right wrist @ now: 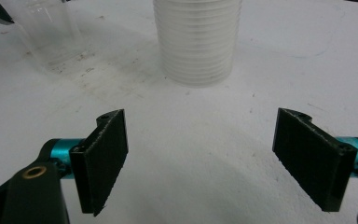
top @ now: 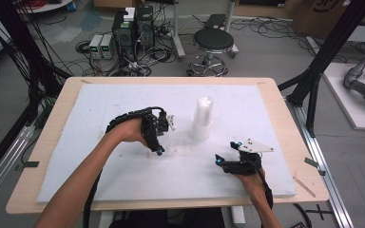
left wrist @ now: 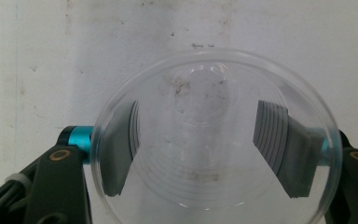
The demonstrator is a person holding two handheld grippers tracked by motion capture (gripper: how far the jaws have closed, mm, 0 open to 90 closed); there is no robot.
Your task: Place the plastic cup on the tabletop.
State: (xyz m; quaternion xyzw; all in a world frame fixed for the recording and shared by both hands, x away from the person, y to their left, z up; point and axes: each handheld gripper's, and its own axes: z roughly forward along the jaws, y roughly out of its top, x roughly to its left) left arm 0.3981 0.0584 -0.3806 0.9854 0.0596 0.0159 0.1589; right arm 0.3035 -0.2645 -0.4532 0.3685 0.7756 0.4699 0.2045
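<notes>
Clear plastic cup (left wrist: 214, 135) clamped in left gripper (left wrist: 205, 149), right gripper (right wrist: 200, 158) open and idle; lower it straight, upright, clear of white cup stack (top: 202, 118).

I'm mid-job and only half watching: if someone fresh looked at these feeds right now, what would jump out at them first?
Probably the clear plastic cup clamped in the left gripper, seen mouth-on between its pads over the white mat. Next, the tall stack of clear cups standing upright mid-table, just right of that gripper. The right gripper sits at the near right with its jaws wide open and nothing between them.
</notes>
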